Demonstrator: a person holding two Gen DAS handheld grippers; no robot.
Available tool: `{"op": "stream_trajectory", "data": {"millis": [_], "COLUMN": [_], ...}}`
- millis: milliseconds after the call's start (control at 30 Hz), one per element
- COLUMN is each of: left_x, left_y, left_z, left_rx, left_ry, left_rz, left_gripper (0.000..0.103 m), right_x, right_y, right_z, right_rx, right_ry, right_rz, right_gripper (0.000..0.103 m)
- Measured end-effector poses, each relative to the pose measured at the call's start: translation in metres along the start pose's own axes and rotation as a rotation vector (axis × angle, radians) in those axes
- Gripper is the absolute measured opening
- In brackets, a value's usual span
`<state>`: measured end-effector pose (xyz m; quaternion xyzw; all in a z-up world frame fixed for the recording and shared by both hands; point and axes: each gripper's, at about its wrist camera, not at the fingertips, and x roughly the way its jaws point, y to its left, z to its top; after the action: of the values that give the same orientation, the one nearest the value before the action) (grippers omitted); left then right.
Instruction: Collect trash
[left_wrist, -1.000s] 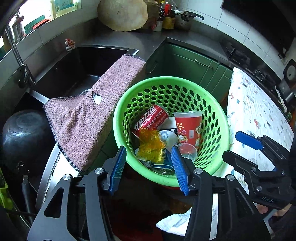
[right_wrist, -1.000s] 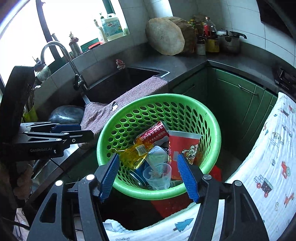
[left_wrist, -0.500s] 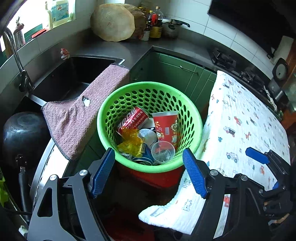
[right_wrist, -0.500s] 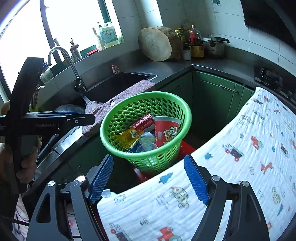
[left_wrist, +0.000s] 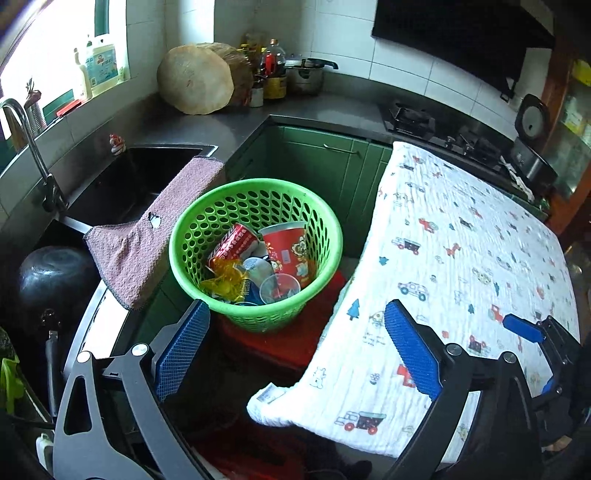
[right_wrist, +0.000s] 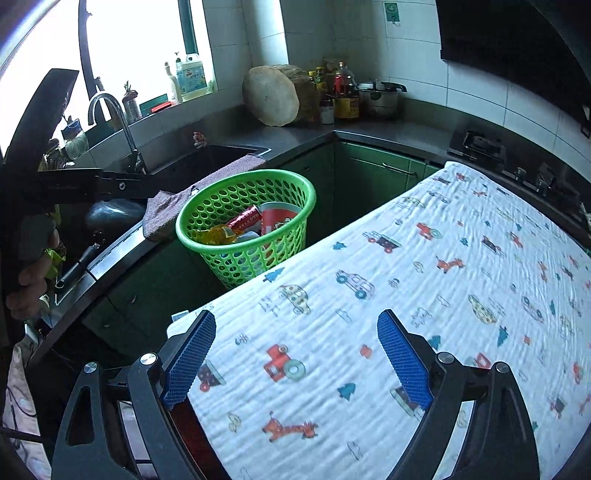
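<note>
A green perforated basket (left_wrist: 310, 206) (right_wrist: 295, 184) stands on a red stool (left_wrist: 295, 343) in the kitchen corner. Inside lie a red can (left_wrist: 231, 243), a red paper cup (left_wrist: 288, 251), a yellow wrapper (left_wrist: 225, 275) and a clear plastic cup (left_wrist: 279, 288). My left gripper (left_wrist: 295, 347) hangs in front of the basket, its jaws opening wide with nothing between them. My right gripper (right_wrist: 295, 354) hovers over the printed cloth (right_wrist: 424, 280), jaws also opening and empty. The right gripper's blue fingertips (left_wrist: 522, 328) show at the right edge of the left wrist view.
A pink towel (left_wrist: 147, 240) drapes over the sink edge (left_wrist: 177, 149) beside the basket. A black pot (left_wrist: 51, 280) sits at the left. A round chopping block (left_wrist: 195, 85), bottles and a pot stand on the back counter. The stove (left_wrist: 410, 118) lies beyond the cloth.
Both grippers have pulled back and up from the basket, which now looks smaller and farther. Their jaws have spread wider. The right gripper now sits over the printed cloth.
</note>
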<state>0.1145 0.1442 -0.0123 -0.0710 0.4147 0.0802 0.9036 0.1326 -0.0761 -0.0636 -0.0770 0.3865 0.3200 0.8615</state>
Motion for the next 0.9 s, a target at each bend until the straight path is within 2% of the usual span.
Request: {"op": "stream_trajectory", "data": {"millis": [200,333,633,900], "left_x": [-0.022,-0.033,-0.04,-0.038], "left_y": [-0.038,-0.06,-0.11,-0.152], "left_z": [-0.016,-0.025,-0.042,-0.058], "left_rx": [0.062,0.077,0.113,0.168], "left_ry": [-0.06,-0.081,-0.084,-0.076], "left_rz": [0.016,-0.011,-0.068,-0.089], "left_gripper": [0.098,0.098,0.098,0.098], "right_x": [-0.03,-0.047,-0.084,-0.117], "right_y": [-0.018,-0.028,-0.062,-0.088], "right_z": [-0.028,-0.042,-0.074,-0.093], "right_rx": [0.058,0.092,0.194,0.298], "right_ry": [-0.009,-0.013,-0.023,-0.052], "right_rz": [-0.069,-0.121,-0.201,-0.252], "right_gripper": [0.088,0.089,0.09,0.091]}}
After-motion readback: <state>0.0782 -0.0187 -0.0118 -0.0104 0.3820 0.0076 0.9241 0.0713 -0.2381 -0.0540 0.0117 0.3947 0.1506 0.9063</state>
